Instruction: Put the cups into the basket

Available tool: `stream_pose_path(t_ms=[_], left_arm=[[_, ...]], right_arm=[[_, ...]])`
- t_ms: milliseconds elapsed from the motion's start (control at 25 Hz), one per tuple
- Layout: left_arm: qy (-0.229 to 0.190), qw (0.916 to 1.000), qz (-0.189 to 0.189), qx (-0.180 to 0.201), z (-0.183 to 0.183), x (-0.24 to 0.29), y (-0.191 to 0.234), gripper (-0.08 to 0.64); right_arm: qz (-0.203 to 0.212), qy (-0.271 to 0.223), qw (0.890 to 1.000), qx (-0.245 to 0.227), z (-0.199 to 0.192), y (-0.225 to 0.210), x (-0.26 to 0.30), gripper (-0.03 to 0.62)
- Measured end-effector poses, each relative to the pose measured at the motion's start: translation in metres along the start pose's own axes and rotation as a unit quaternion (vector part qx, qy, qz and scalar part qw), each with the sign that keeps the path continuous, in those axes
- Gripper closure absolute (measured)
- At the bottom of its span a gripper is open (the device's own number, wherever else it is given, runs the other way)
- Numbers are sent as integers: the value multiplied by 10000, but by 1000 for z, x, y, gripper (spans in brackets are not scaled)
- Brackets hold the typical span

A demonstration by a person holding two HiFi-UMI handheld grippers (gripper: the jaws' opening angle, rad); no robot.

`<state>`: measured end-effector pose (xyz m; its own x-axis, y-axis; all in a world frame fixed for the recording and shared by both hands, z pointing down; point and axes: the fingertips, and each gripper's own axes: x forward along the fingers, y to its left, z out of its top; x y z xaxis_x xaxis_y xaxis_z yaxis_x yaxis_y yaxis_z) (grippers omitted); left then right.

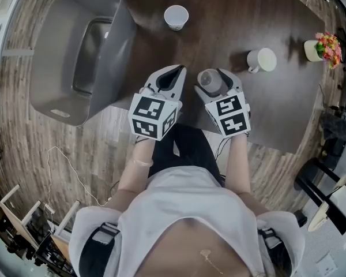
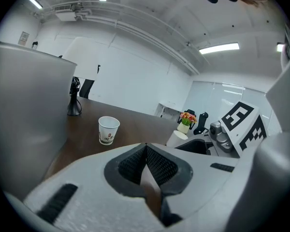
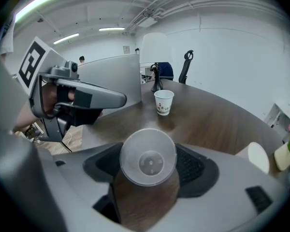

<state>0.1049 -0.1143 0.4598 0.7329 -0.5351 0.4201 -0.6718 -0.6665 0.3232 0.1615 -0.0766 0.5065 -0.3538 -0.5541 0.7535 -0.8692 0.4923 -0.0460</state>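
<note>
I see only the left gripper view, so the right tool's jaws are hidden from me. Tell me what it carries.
Observer: The right tool is shut on a clear plastic cup, its base toward that tool's camera.
Operator: Give me the basket's place.
Observer: In the head view the grey basket sits off the table's left side, opening upward, left of the left tool.
Operator: List the other cups on the table.
Observer: Beyond the paper cup, a white mug with a handle stands upright right of the right tool.
</note>
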Motion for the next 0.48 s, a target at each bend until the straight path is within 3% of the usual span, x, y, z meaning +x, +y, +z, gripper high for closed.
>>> stream_pose_path(t_ms=[480], left_arm=[[-188, 9991, 214, 310, 19, -11, -6, 551]], right_arm=[[208, -210, 9989, -358, 25, 2, -20, 253]])
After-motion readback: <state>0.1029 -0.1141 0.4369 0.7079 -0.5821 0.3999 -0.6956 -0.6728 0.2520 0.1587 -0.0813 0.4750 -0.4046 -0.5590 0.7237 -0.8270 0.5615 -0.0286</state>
